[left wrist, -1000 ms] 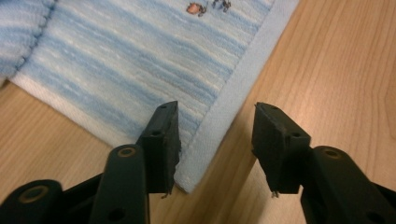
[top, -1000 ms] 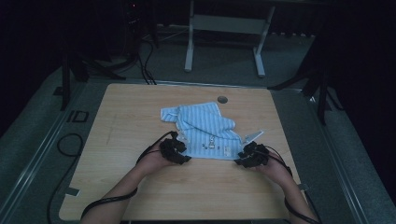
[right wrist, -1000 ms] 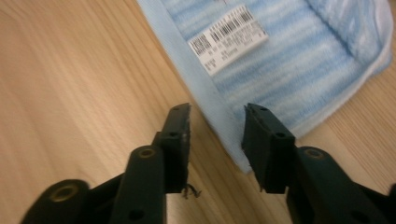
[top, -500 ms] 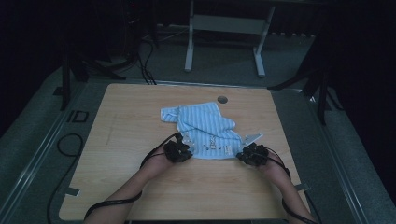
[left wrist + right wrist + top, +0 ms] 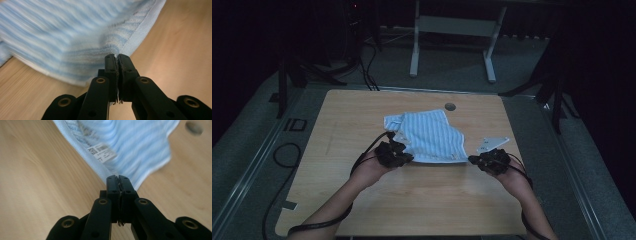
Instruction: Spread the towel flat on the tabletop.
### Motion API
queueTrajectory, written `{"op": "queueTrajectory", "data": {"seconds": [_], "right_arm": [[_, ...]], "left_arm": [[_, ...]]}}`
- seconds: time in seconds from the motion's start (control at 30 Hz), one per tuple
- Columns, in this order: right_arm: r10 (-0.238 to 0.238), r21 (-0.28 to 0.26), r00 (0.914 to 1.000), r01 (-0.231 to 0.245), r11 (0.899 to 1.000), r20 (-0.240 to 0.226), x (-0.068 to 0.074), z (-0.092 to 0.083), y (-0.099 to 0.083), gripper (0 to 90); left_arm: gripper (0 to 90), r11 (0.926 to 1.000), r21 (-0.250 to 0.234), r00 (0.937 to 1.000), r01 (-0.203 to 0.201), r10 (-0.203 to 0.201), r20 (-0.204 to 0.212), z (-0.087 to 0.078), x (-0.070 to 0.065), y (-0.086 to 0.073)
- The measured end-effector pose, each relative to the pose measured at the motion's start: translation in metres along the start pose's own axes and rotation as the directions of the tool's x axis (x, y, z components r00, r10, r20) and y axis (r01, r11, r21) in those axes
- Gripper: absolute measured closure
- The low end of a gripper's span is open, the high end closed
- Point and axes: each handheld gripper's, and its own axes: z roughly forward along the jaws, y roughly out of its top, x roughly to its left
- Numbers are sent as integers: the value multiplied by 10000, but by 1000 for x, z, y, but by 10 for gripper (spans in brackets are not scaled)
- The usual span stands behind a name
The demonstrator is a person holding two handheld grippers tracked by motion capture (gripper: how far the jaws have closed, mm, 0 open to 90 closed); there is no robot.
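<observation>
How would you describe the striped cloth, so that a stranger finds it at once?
On the wooden table, look near the middle, ahead of the person's hands. The cloth lies there, pinched at its near corners by the left gripper and right gripper. Its blue and white stripes set it apart.

- Tabletop (image 5: 422, 200): pale wood grain, rounded corners, with a round cable hole (image 5: 450, 106) near its far edge.
- Floor (image 5: 242, 150): grey carpet, dimly lit.
- Metal rails (image 5: 257, 165) run along the floor on both sides of the tabletop.
- Far background: a white table frame (image 5: 452, 30) standing in near darkness.
- Black cables (image 5: 367, 60) trail across the floor at far left.
- A dark stand (image 5: 557, 95) sits at right.
</observation>
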Motion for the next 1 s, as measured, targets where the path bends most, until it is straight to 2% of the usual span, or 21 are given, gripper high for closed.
{"op": "queueTrajectory", "data": {"seconds": [0.03, 0.07, 0.13, 0.17, 0.23, 0.3, 0.33, 0.4, 0.47, 0.5, 0.53, 0.6, 0.63, 0.67, 0.7, 0.73, 0.8, 0.87, 0.9, 0.97, 1.0], "right_arm": [[-145, -87, 9999, 145, 9999, -59, 5, -6, 2, 886], [-145, -87, 9999, 145, 9999, -59, 5, -6, 2, 886], [-526, -286, 9985, 521, 9982, -172, 22, -21, 5, 886], [-572, -399, 9981, 562, 9976, -233, 29, -27, 5, 886], [-640, -566, 9967, 611, 9965, -497, 42, -36, 1, 886], [-569, -752, 9954, 511, 9959, -769, 55, -43, -7, 886], [-583, -761, 9938, 512, 9958, -941, 62, -45, -11, 885], [-451, -735, 9921, 366, 9966, -1174, 75, -49, -21, 884], [-513, -638, 9895, 430, 9970, -1348, 87, -51, -30, 884], [-385, -653, 9880, 290, 9974, -1495, 90, -51, -34, 881], [-170, -525, 9818, 72, 9986, -1893, 95, -50, -38, 875], [-385, -124, 9694, 366, 9993, -2424, 107, -45, -48, 834], [-296, 7, 9589, 310, 9995, -2823, 112, -42, -53, 775], [-430, 83, 9521, 478, 9988, -3027, 118, -39, -57, 744], [-548, 94, 9537, 603, 9981, -2958, 121, -38, -59, 725], [-547, 157, 9550, 620, 9980, -2916, 121, -37, -60, 693], [-396, -51, 9597, 398, 9992, -2781, 115, -36, -57, 689], [-294, -240, 9667, 240, 9994, -2542, 106, -33, -51, 697], [-308, -371, 9701, 225, 9991, -2406, 100, -31, -48, 698], [-280, -566, 9753, 160, 9983, -2189, 89, -26, -40, 703], [-289, -690, 9779, 149, 9975, -2072, 82, -22, -35, 720]], "left_arm": [[861, 10000, -87, 10000, 13, -13, 87, -8, -5, -3], [860, 10000, -87, 10000, 13, -13, 87, -8, -5, -3], [860, 9998, -192, 9990, -67, 75, 439, -27, -20, -14], [859, 9995, -319, 9981, 39, -19, 609, -32, -25, -20], [858, 9995, -302, 9960, -26, 52, 896, -39, -37, -31], [856, 9994, -343, 9919, 68, -24, 1272, -43, -49, -43], [856, 9994, -339, 9907, -42, 88, 1358, -45, -56, -48], [852, 9998, -204, 9861, -29, 62, 1661, -46, -67, -57], [847, 9999, -132, 9826, 55, -30, 1857, -46, -78, -66], [846, 10000, 39, 9777, 69, -75, 2099, -45, -84, -71], [845, 9999, 145, 9713, 78, -111, 2374, -44, -89, -76], [823, 9989, 457, 9582, 46, -175, 2856, -40, -98, -85], [803, 9984, 556, 9441, 106, -283, 3285, -38, -101, -91], [770, 9980, 624, 9439, 109, -309, 3288, -37, -102, -93], [732, 9978, 649, 9453, 120, -325, 3244, -37, -101, -95], [694, 9980, 611, 9442, 151, -343, 3276, -38, -98, -97], [656, 9983, 424, 9577, 389, -494, 2837, -40, -90, -97], [623, 9995, 227, 9645, 237, -288, 2625, -40, -78, -94], [623, 9995, 96, 9699, 296, -310, 2413, -40, -72, -93], [622, 9994, -12, 9736, 350, -338, 2258, -36, -58, -89], [622, 9992, -31, 9776, 411, -396, 2065, -34, -52, -88]]}}
